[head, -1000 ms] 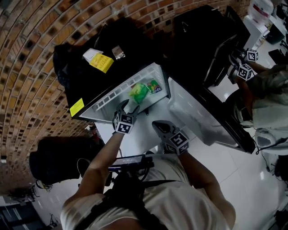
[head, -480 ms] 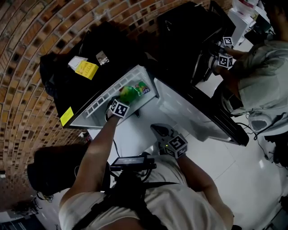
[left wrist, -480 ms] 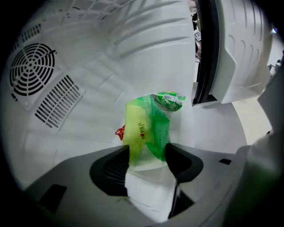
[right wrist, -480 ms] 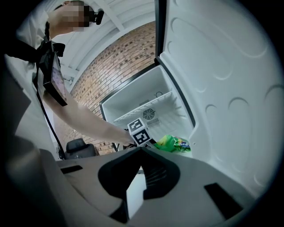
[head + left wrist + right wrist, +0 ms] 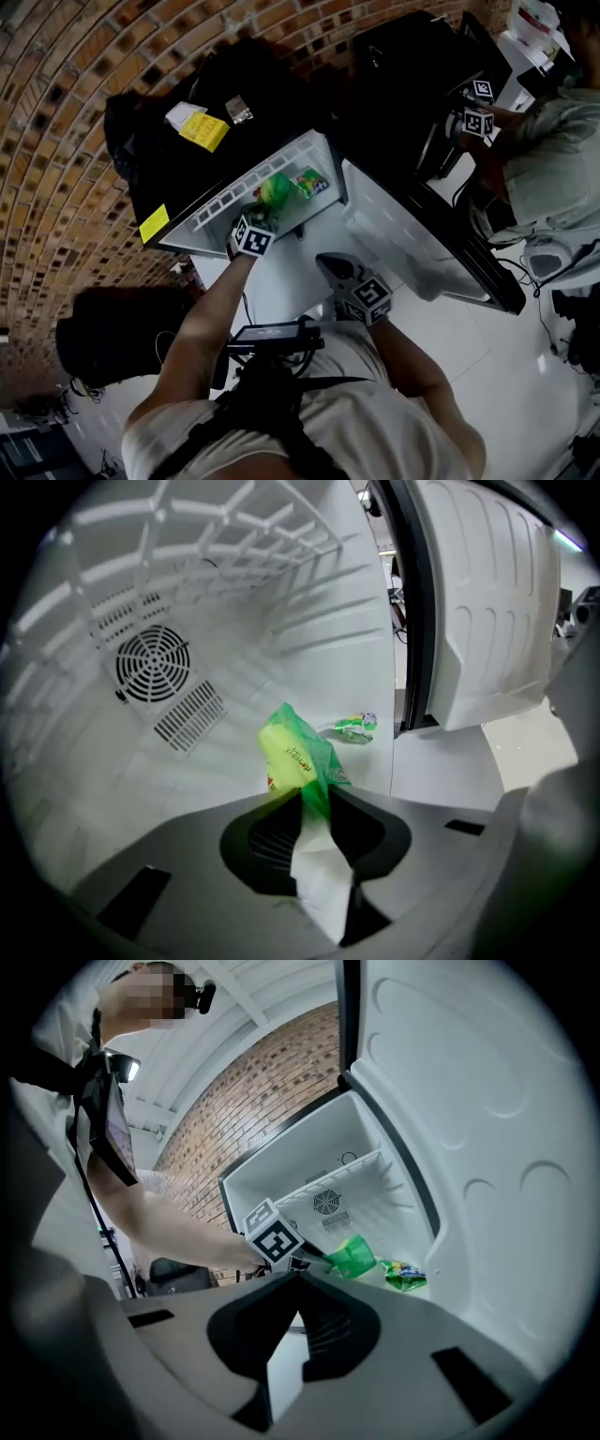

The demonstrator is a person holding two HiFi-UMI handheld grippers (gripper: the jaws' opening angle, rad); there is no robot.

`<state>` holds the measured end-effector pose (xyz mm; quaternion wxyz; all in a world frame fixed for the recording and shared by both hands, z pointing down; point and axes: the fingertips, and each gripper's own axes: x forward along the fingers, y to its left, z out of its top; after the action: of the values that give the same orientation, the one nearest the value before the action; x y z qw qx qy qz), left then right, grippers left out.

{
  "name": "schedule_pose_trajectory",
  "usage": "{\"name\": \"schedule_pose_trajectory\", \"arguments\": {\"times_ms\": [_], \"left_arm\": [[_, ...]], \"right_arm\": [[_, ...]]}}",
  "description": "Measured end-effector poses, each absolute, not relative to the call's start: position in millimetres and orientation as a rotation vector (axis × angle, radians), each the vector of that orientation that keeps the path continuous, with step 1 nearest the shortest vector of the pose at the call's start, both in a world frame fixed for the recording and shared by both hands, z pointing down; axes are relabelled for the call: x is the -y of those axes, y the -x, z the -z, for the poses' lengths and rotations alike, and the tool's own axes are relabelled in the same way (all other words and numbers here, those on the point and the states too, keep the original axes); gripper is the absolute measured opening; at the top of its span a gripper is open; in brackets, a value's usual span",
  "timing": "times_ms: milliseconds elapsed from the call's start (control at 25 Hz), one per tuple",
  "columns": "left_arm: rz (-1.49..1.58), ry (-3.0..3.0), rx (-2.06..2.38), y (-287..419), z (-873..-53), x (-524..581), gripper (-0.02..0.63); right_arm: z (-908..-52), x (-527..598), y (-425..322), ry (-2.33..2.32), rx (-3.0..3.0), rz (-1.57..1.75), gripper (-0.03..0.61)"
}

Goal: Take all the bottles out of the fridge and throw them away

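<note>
The left gripper (image 5: 315,801) sits deeper inside the fridge (image 5: 122,789) than 1 second ago, when it hung at the opening, short of the green packet (image 5: 298,754). Its jaws have just been closing. They now pinch the near edge of that packet, which fills the gap between them.

Pale tee (image 5: 375,422), black harness (image 5: 267,398); grey left tool (image 5: 314,801), right tool (image 5: 298,1283).

Green packet (image 5: 296,754) lower end hidden in left gripper (image 5: 315,797) jaws, print unreadable; small crumpled item (image 5: 354,727) at 2 o'clock of it too small to identify.
</note>
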<state>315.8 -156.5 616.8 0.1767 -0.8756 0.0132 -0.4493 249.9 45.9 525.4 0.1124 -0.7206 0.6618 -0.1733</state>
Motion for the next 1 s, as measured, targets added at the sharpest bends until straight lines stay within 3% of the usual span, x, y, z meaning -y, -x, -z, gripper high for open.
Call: {"name": "schedule_pose_trajectory", "arguments": {"times_ms": [560, 1000], "left_arm": [[0.904, 2.211, -0.060, -285, -548, 131, 0.075], [0.904, 2.419, -0.060, -216, -526, 104, 0.069]], "right_arm": [[-523, -28, -224, 2.001, -2.067, 0.505, -0.012], [-527, -19, -211, 1.935, -2.144, 0.527, -0.012]]}}
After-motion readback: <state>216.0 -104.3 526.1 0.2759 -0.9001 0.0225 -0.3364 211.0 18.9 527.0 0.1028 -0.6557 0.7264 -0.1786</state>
